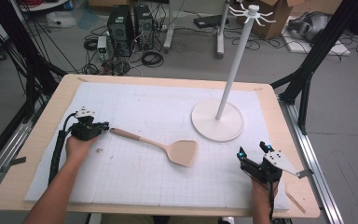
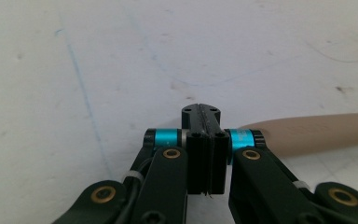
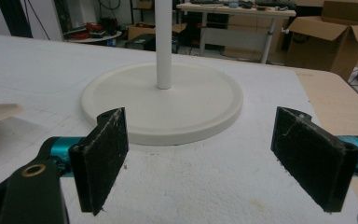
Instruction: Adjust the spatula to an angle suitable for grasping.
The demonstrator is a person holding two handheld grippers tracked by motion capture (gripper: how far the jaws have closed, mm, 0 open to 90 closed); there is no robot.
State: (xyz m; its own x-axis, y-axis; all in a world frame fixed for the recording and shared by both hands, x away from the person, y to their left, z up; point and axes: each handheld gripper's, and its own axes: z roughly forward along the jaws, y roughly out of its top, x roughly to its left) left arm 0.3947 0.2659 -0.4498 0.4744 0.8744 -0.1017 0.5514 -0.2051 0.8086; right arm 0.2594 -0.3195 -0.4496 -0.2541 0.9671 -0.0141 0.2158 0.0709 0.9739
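Note:
A beige spatula lies flat on the white mat, handle pointing left, blade toward the table's middle. My left gripper sits just left of the handle's end, jaws pressed together with nothing between them. In the left gripper view the shut gripper points at the mat and the spatula handle lies just to its right. My right gripper rests near the front right of the mat, open and empty. In the right gripper view its pads frame the round base of a white stand.
The white stand rises on a thin pole to a hook crown at the back right of the mat. The wooden table edge runs close to the right gripper. Cables and computer towers sit on the floor beyond.

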